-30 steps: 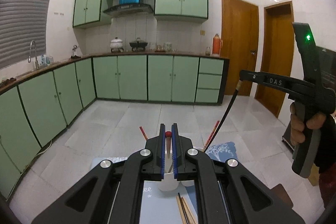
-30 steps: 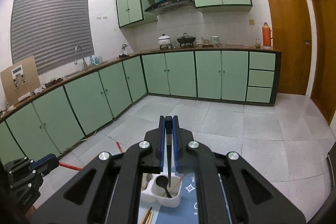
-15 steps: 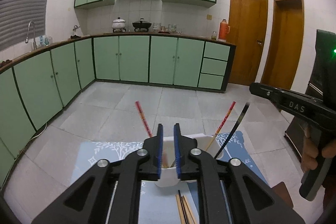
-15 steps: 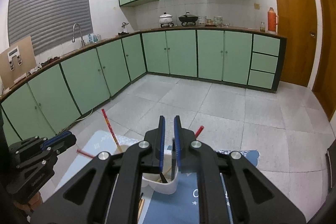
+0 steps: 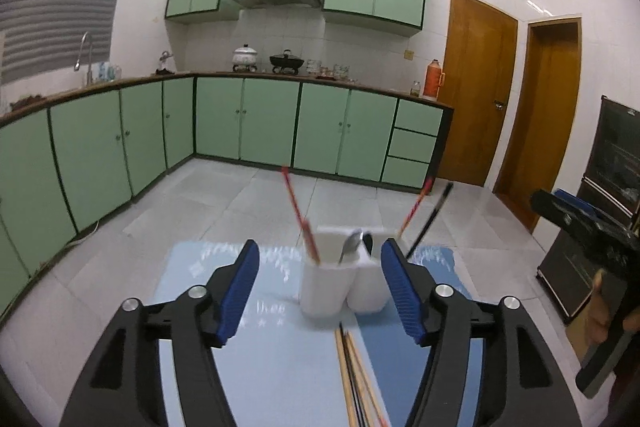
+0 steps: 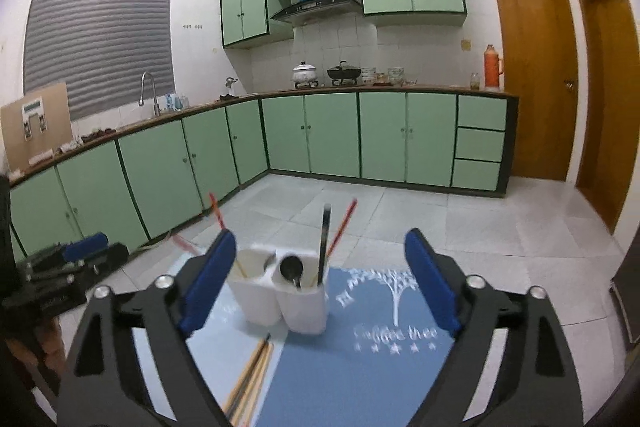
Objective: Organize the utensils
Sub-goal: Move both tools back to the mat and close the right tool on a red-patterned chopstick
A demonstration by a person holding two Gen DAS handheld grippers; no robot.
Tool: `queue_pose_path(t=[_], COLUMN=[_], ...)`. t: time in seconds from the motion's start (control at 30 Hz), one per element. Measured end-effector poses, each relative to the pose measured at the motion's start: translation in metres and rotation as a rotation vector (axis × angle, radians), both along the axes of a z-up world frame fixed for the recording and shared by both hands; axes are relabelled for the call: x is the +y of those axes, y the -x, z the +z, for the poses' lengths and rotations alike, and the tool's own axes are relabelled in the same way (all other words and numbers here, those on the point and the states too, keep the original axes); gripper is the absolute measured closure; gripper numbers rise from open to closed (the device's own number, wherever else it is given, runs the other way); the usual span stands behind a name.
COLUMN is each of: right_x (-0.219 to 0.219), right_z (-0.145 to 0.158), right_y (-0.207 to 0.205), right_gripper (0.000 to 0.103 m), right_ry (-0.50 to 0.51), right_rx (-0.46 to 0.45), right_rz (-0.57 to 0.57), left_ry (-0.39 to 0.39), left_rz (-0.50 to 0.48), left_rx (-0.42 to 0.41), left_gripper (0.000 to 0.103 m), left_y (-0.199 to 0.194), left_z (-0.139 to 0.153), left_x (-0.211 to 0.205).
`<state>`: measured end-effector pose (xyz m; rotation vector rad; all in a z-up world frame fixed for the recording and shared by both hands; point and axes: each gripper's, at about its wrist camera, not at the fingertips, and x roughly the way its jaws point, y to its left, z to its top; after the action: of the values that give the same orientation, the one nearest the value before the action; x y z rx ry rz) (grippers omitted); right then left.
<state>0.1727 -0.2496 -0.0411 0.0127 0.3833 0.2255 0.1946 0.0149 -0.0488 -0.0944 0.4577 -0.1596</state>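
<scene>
Drop step done: L claw (image 5: 320,283) and R claw (image 6: 320,279) both opening, nothing btw pads, holder (image 6: 280,295) just ahead; next, grab chopsticks (image 6: 252,375) below.

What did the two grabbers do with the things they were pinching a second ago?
Both let go. The left gripper dropped its red-tipped chopstick into the white holder, and its jaws are opening with nothing between them. The right gripper released the black-handled utensil into the holder's other cup, jaws also opening. Both sank towards the blue mat. The holder and the loose chopsticks stayed put.
</scene>
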Motion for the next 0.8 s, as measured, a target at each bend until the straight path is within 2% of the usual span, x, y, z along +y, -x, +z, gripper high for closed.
queue_pose_path(t=[0.13, 0.2, 0.3, 0.6, 0.8], right_x=[0.004, 0.005, 0.006, 0.021, 0.035], right_z=[-0.028, -0.043, -0.066, -0.137, -0.170], right_y=[0.033, 0.046, 0.061, 0.093, 0.108], right_gripper=[0.012, 0.010, 0.010, 0.010, 0.011], right_ry=[0.007, -0.010, -0.038, -0.022, -0.010], right_rx=[0.025, 0.045, 0.088, 0.212, 0.265], right_rz=[-0.009, -0.023, -0.039, -0.080, -0.073], left_ry=[-0.018, -0.035, -0.041, -0.077, -0.096], left_rz=[0.003, 0.007, 0.010, 0.025, 0.029], left_rx=[0.009, 0.017, 0.041, 0.114, 0.164], left_gripper=[0.033, 0.027, 0.024, 0.021, 0.021], left_y=[0.027, 0.041, 0.059, 0.090, 0.103], left_z=[-0.025, -0.041, -0.064, -0.118, -0.144], left_x=[0.001, 0.001, 0.003, 0.006, 0.007])
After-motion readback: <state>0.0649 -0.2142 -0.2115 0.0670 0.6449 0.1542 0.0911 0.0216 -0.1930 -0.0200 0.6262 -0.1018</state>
